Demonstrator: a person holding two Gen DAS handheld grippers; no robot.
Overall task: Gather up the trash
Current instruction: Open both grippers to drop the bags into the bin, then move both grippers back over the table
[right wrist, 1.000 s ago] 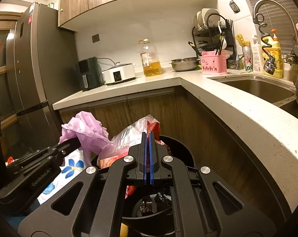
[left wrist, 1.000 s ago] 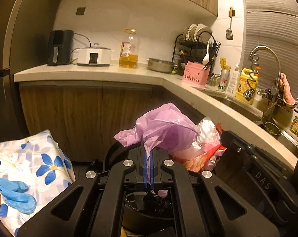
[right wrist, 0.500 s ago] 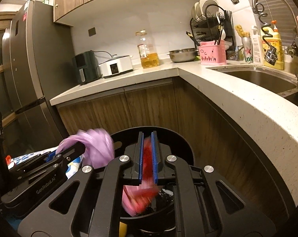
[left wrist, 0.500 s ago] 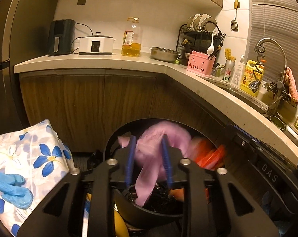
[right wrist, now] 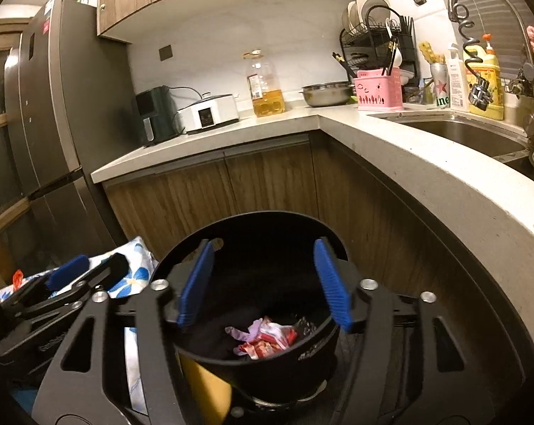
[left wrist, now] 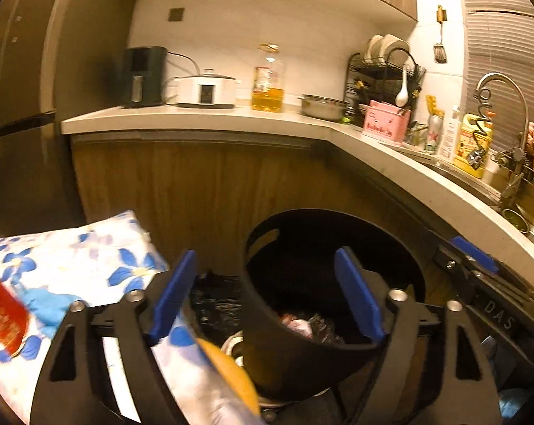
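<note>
Both grippers spread over the black bin [right wrist: 267,364], and the trash now lies inside it.

A second ago each gripper was pressed shut on a piece above the bin's rim: the left on a pink plastic bag, the right on a red and clear wrapper. Now the left gripper [left wrist: 267,294] has just been opening and stands wide, nothing between its blue pads [left wrist: 359,301]. The right gripper [right wrist: 263,283] has also just been opening and is empty too. The pink bag [right wrist: 243,333] and the red wrapper [right wrist: 270,341] rest together on the bin's floor, below the right gripper's fingers. In the left view the floral cloth [left wrist: 72,258] beside the bin fills more of the frame than before.
</note>
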